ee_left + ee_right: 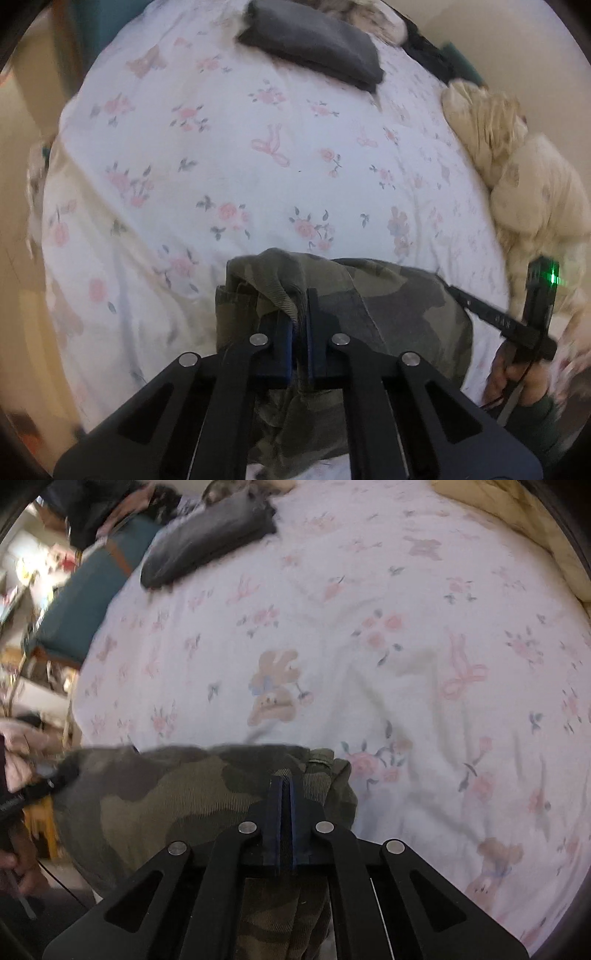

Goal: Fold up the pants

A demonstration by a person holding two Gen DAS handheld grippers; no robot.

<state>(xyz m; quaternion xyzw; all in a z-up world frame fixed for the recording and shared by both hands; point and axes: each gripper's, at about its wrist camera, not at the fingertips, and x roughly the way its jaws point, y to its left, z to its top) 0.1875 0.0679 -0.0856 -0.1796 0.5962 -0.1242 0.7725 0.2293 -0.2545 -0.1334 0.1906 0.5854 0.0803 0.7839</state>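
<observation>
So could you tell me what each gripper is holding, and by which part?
Both hold the camouflage pants. The left gripper pinches a bunched fold at their top edge; the right gripper is shut on the top edge near a corner.

Your left wrist camera looks steeply down along its own black two-finger gripper [299, 325], close above the white floral bedsheet [221, 155]. Your right wrist camera does the same from beside it. Both views share the crumpled camouflage corduroy pants [166, 794] directly under the fingers and the folded dark grey garment [314, 40] far ahead.
</observation>
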